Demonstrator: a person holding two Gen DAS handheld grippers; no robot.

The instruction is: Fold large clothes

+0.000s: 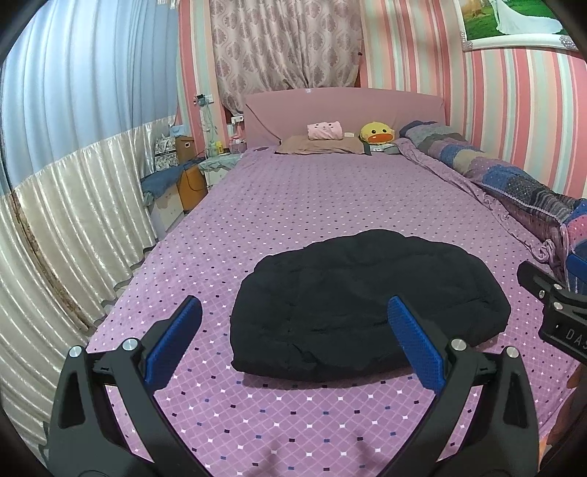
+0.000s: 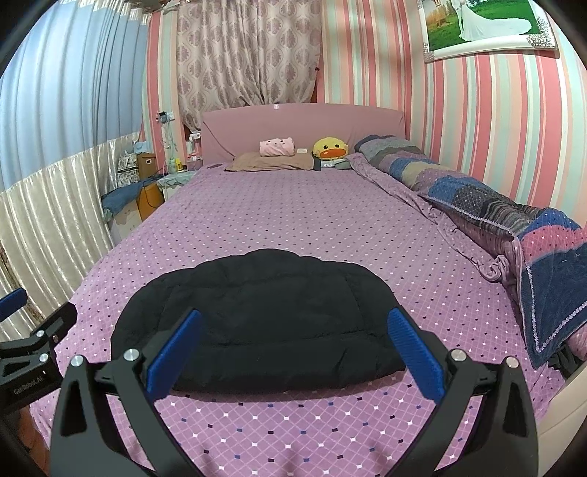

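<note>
**Black garment folded on the purple bed, both grippers clear of it**

Filling most of both views: a bed (image 1: 330, 205) under a purple sheet with a small diamond print, running away to a pink headboard (image 1: 345, 110). Behind that, pink-striped wallpaper and a patterned curtain (image 1: 286, 44). Down the left side, a pale pleated drape (image 1: 73, 205) with blue above it. Along the right edge of the mattress, against the wall, a long rolled patchwork quilt (image 2: 477, 205) in blues, greys and pinks, one end drooping toward the near corner.

Lying flat on the near half of the sheet, roughly centred: a black padded garment (image 2: 264, 315), folded into a compact, rounded bundle, with its straight edge nearest the cameras and its curved edge toward the headboard. Quilted seams faintly visible across the top. Nothing resting on it.

Held above the near edge of the bed, short of the bundle: the left gripper (image 1: 293, 352), blue pads spread wide, nothing between them. Likewise the right gripper (image 2: 293, 356), fingers wide apart and empty. Seen at the margin of each other's view, the two sit side by side, well apart.

High on the right wall, a framed picture (image 2: 488, 25) of a figure in a white dress on grass. At the head of the bed, a brown pillow (image 1: 319, 145), a pink cushion (image 1: 324, 131) on it, and a yellow duck plush (image 1: 376, 134) just beside. Left of the headboard, a cluttered bedside stand (image 1: 216, 165); its small items too small to tell.
</note>
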